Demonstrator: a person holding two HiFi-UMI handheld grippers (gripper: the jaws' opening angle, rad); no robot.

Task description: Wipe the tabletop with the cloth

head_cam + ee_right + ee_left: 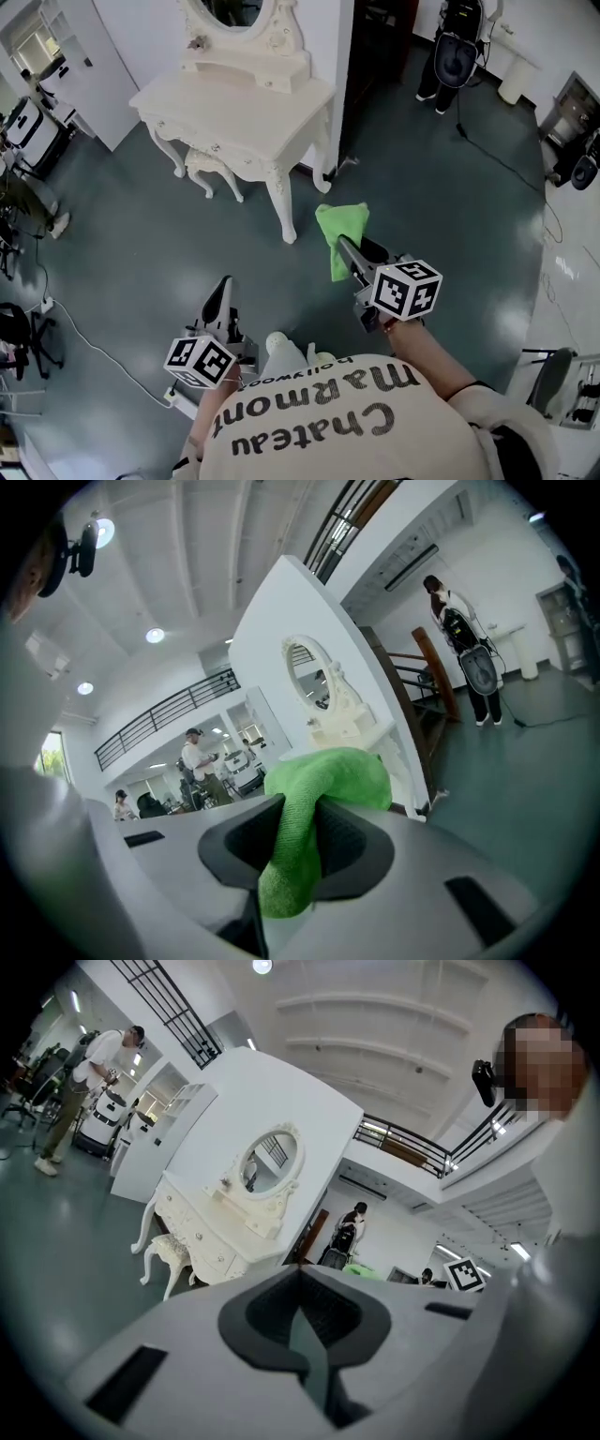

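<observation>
Right tool (351,253) clamps my cloth (339,228), raised, I reckon, ready for the table (239,101) at upper centre; left tool (221,298) hangs closed, empty, out of the way.

Top edge cut off oval mirror (230,11) of white carved dressing table (244,98). Beneath it, white cushioned stool (208,164) sat partly hidden. Fold of green microfibre cloth (323,775) lay hidden between jaws of right gripper (345,246).

The cloth (338,228) hangs from the right tool (346,247), before the dressing table (239,103).
</observation>
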